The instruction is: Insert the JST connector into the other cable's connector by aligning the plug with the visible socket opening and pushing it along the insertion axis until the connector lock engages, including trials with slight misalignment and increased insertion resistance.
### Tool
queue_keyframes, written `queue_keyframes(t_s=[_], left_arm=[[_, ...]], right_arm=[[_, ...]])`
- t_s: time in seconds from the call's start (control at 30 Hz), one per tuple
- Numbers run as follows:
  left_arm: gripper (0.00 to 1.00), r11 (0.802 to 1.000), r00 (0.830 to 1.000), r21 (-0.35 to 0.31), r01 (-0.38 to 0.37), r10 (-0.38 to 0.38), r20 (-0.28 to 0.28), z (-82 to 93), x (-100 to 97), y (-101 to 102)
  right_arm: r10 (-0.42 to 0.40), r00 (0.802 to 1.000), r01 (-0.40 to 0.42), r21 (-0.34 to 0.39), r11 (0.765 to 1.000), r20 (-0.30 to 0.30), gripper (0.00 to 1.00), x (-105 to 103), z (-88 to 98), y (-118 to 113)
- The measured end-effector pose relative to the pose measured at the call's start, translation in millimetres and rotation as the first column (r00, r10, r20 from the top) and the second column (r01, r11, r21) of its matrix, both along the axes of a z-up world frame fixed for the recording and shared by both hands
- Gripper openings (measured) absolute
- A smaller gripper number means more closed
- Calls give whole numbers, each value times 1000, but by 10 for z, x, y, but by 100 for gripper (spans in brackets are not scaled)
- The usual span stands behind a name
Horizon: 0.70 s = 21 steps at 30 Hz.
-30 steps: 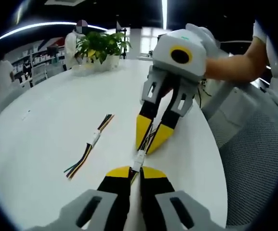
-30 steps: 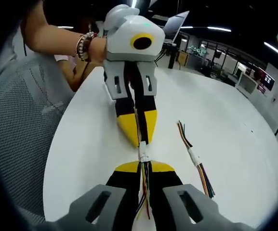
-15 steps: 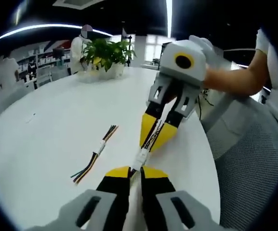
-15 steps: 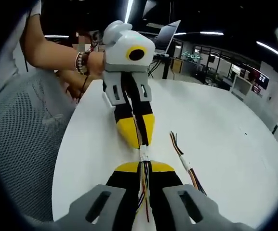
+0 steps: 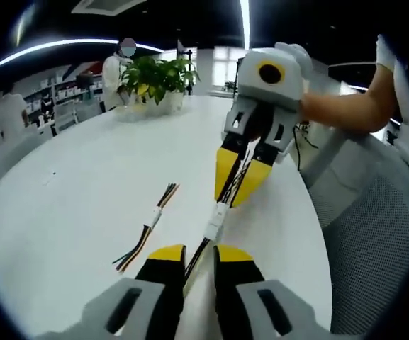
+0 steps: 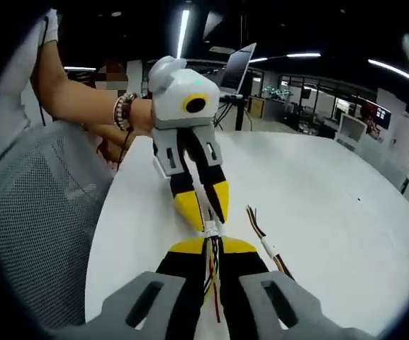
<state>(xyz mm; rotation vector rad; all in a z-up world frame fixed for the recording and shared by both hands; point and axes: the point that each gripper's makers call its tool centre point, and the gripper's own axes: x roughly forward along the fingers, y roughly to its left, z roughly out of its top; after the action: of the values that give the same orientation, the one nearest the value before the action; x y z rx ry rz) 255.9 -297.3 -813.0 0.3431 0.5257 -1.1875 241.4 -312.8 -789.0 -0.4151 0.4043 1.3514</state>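
Note:
A white JST connector pair (image 5: 216, 222) sits joined in line on coloured wires above the white table (image 5: 69, 177). My right gripper (image 5: 235, 190) comes in from the upper right and is shut on the wires just behind the connector. My left gripper (image 5: 200, 253) stands open, its yellow tips parted on either side of the trailing wires and touching nothing. In the right gripper view the connector (image 6: 210, 228) lies just past my right gripper (image 6: 213, 246), with wires running back between its jaws. The left gripper (image 6: 205, 211) faces it there with its jaws spread.
A second joined cable (image 5: 147, 225) lies loose on the table to the left, also seen as a spare cable (image 6: 264, 244). A potted plant (image 5: 151, 71) stands at the far edge. A grey mesh chair (image 5: 374, 234) is beside the table. A laptop (image 6: 236, 67) stands behind.
My left gripper's jaws have parted and let go of the cable. The connector now sits further beyond its tips, and the right gripper still holds the wires.

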Motion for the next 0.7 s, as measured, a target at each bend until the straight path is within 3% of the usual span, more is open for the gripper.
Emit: queue_keyframes(t_s=[0.13, 0.5, 0.7], left_arm=[[0, 1000, 1000, -2, 12, -12, 10, -3, 6, -1], [0, 1000, 1000, -10, 13, -13, 15, 43, 81, -25], [0, 1000, 1000, -14, -3, 3, 14, 32, 218, -30]], right_arm=[[3, 1000, -3, 1, 1000, -8, 3, -16, -9, 3], [-13, 1000, 13, 4, 1000, 11, 3, 65, 7, -27], [-37, 999, 37, 2, 999, 4, 3, 203, -55, -49]])
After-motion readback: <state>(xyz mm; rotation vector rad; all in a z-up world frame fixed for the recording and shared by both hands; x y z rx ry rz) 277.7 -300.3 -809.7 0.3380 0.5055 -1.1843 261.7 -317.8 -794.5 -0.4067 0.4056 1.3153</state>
